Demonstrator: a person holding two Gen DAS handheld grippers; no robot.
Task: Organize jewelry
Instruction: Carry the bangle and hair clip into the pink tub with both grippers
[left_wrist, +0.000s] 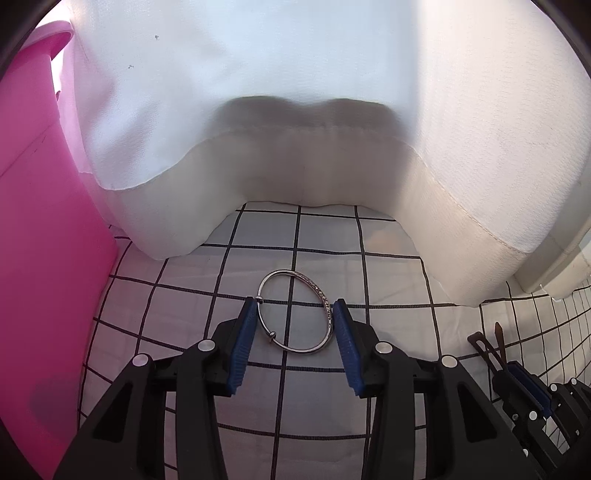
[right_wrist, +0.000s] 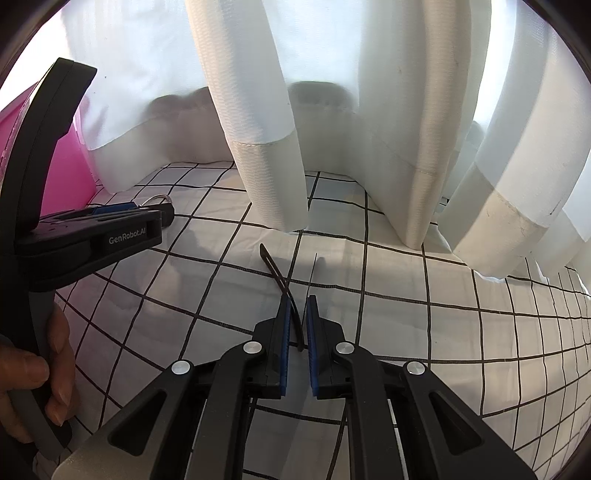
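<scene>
Black arms with blue pads fill the lower edge of the left wrist view, where the left gripper (left_wrist: 295, 325) is seen partly closed around a silver bangle (left_wrist: 295, 312); both pads meet the ring's sides, at nine and three o'clock of it. The bangle lies on a white grid-patterned cloth (left_wrist: 184, 295), below a white curtain (left_wrist: 295, 110), with a pink container (left_wrist: 44, 240) at nine o'clock. In the right wrist view, the right gripper (right_wrist: 297, 325) is seen clamped shut on a thin dark hair clip (right_wrist: 280, 280), which projects toward eleven o'clock. A hand (right_wrist: 33, 373) is seen at eight o'clock.
</scene>
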